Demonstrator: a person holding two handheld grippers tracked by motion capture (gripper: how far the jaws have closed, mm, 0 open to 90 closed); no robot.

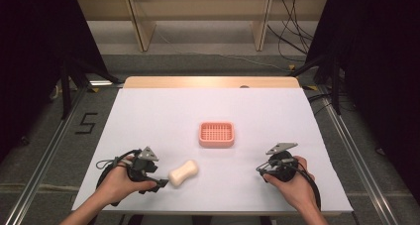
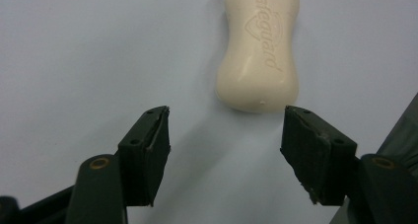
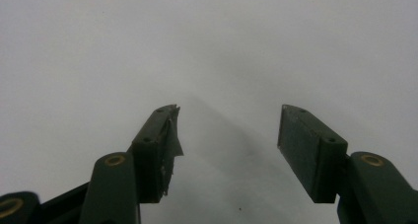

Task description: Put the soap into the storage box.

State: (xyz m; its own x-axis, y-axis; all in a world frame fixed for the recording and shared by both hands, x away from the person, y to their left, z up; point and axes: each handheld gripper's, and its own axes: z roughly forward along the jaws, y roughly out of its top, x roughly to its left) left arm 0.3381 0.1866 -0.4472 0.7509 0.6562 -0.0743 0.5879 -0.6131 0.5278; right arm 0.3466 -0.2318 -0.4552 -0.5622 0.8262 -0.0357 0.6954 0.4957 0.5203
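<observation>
a big white table [image 1: 163, 111] takes up the middle of the room, and a person's two hands come in from the near edge. on the floor to the left of the table there is a black mark that looks like the number 5 [image 1: 86, 123].

near the middle of the table sits a pink soap dish [image 1: 216, 134] with a grid of little holes. it has nothing in it.

the left gripper [image 1: 159, 183] is at the near left side of the table. its jaws stand wide apart and hold nothing. the right gripper [image 1: 261, 171] is at the near right side, well apart from everything. its jaws are wide apart too, with bare table between them.

the bar of soap [image 1: 183, 172] lies flat on the table, just beside the tips of the left gripper and nearer than the dish. in the left gripper view the soap [image 2: 258, 49] is a little ahead of the jaws, not yet between them, and off to the right jaw's side.

the soap looks hard and light, and smooth, so it may slip. it is thin in the middle like a peanut. that thin waist looks like the best place to pinch it, across the short way.

the word "safeguard" is pressed into the top of the soap, with a small shield shape by it.
</observation>
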